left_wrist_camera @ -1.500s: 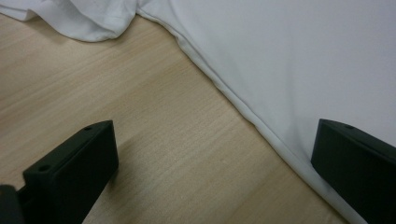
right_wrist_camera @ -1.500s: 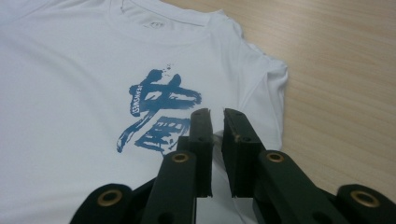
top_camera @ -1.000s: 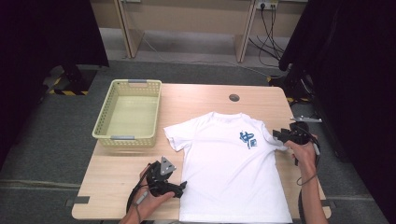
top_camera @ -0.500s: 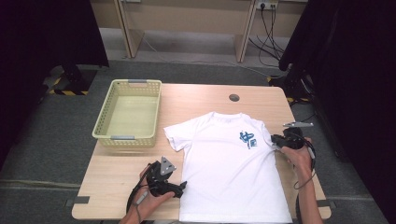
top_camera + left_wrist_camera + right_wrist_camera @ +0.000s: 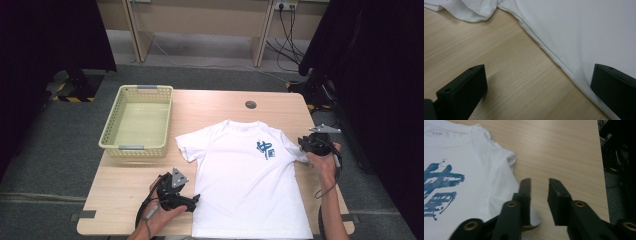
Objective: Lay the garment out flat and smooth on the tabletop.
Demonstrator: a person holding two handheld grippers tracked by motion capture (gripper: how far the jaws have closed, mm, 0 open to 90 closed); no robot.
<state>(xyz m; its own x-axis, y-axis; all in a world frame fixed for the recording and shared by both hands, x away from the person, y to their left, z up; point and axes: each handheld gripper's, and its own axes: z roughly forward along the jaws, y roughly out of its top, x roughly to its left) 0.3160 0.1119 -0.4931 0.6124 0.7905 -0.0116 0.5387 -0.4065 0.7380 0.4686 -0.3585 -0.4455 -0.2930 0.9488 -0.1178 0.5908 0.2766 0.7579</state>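
Beside the T-shirt (image 5: 247,180), left, 1 basket (image 5: 138,121).

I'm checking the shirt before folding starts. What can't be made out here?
- T-shirt hem: cut off by the bottom edge, high view.
- Blue print: cut by the left edge, right gripper view.
- Sleeve tip: partly behind the right gripper.

The white T-shirt (image 5: 247,180) is covering the middle and near part of the table (image 5: 210,107), leaving bare wood running along the far edge and down the left side. The yellow basket (image 5: 137,122) is blocking the far left corner. A narrow bare strip is lying open to the right of the sleeve (image 5: 509,160).
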